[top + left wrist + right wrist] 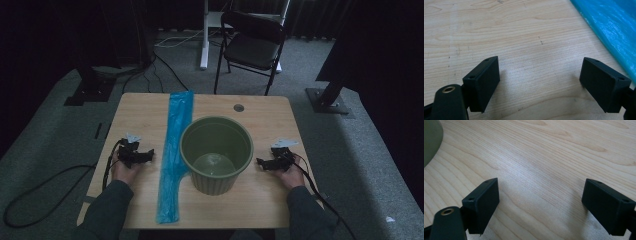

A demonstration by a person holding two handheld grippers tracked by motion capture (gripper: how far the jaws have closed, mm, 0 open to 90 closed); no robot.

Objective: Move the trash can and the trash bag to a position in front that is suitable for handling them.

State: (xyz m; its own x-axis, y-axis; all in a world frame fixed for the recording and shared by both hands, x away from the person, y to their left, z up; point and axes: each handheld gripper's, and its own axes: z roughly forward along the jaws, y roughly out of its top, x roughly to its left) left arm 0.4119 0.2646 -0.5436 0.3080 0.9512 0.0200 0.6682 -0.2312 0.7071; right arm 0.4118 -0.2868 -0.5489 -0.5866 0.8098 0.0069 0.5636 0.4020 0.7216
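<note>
At the centre of a wooden table (135, 107), a green bucket (216, 152) stands upright beside a long blue plastic bag (175, 150).
The left gripper (150, 153) and right gripper (259, 161) rest on the tabletop either side, jaws spread wide, grasping nothing.

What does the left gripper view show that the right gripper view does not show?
The left gripper view has the blue plastic bag lying flat on the table at its upper right. The right gripper view instead has the curved wall of the green bin at its upper left. Both show the light wooden table close below, and each shows its own gripper, left gripper and right gripper, with black jaws spread wide and nothing between them.
</note>
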